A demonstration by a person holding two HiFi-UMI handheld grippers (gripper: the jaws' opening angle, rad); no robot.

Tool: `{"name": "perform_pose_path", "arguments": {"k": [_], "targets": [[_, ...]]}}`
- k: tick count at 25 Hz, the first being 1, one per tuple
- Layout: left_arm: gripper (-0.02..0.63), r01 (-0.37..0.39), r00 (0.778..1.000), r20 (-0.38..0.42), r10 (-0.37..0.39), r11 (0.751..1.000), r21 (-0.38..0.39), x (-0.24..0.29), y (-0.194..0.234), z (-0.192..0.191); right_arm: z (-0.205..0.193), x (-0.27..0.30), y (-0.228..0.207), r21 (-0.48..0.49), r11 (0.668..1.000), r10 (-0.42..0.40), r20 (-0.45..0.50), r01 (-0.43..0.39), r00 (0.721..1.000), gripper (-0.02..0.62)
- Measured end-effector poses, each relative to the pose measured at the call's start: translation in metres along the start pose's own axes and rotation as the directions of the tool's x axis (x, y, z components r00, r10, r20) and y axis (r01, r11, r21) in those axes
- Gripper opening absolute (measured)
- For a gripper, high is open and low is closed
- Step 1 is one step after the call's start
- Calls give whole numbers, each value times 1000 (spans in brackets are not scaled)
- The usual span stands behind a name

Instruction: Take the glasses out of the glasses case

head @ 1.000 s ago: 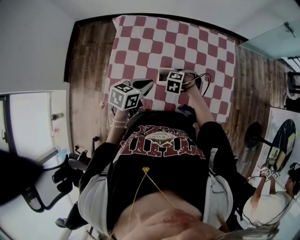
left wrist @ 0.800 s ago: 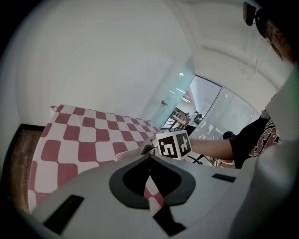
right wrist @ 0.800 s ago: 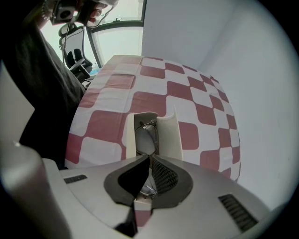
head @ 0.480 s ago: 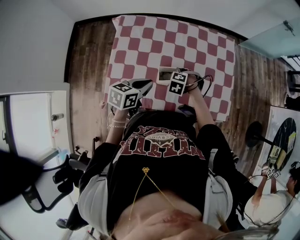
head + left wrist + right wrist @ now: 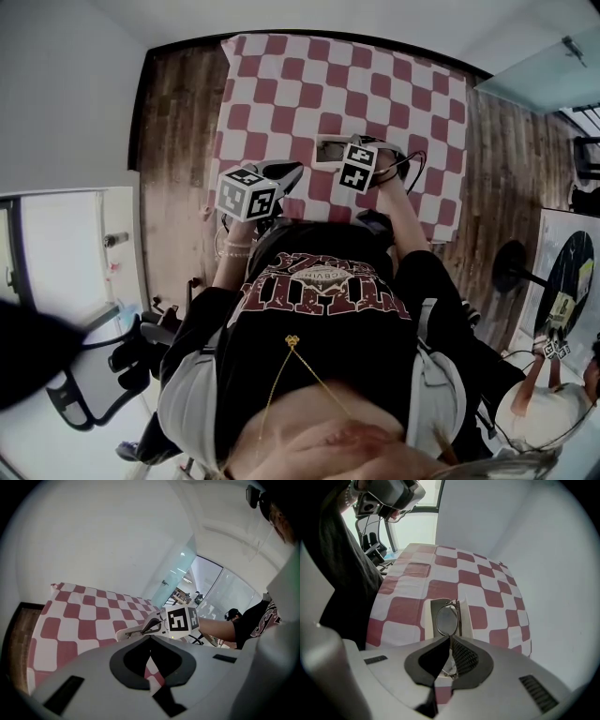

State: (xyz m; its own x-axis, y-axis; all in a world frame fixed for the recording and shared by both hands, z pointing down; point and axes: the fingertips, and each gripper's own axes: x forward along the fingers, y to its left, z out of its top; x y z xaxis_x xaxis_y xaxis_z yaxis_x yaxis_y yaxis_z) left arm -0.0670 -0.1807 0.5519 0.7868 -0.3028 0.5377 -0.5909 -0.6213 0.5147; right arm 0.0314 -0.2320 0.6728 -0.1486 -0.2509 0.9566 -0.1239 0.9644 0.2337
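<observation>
An open white glasses case point(image 5: 325, 150) lies on the red-and-white checked tablecloth point(image 5: 281, 84), near the table's front edge. In the right gripper view, the thin metal-framed glasses point(image 5: 446, 619) stand on edge over the case point(image 5: 428, 620). My right gripper point(image 5: 450, 642) is shut on their near end. From the head view, the right gripper point(image 5: 337, 157) sits at the case's right end under its marker cube. My left gripper point(image 5: 289, 174) hovers left of the case; in its own view its jaws point(image 5: 151, 639) meet with nothing between them, and the case point(image 5: 132, 631) lies ahead.
Wood floor point(image 5: 178, 141) borders the table on both sides. A wheeled chair base point(image 5: 112, 361) stands at lower left. Another person point(image 5: 553, 394) with grippers is at lower right. A cable point(image 5: 412, 169) trails by my right hand.
The right gripper has shifted slightly right and toward me over the case, which shows more of the case's left end. The left gripper has barely moved.
</observation>
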Motion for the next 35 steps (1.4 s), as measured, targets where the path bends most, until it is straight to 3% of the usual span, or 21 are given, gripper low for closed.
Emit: {"name": "perform_pose_path", "arguments": {"k": [35], "targets": [[-2, 35, 997, -75, -35, 999, 11, 20, 2, -10, 3, -57, -17, 20, 997, -79, 31, 78, 996, 32]]}}
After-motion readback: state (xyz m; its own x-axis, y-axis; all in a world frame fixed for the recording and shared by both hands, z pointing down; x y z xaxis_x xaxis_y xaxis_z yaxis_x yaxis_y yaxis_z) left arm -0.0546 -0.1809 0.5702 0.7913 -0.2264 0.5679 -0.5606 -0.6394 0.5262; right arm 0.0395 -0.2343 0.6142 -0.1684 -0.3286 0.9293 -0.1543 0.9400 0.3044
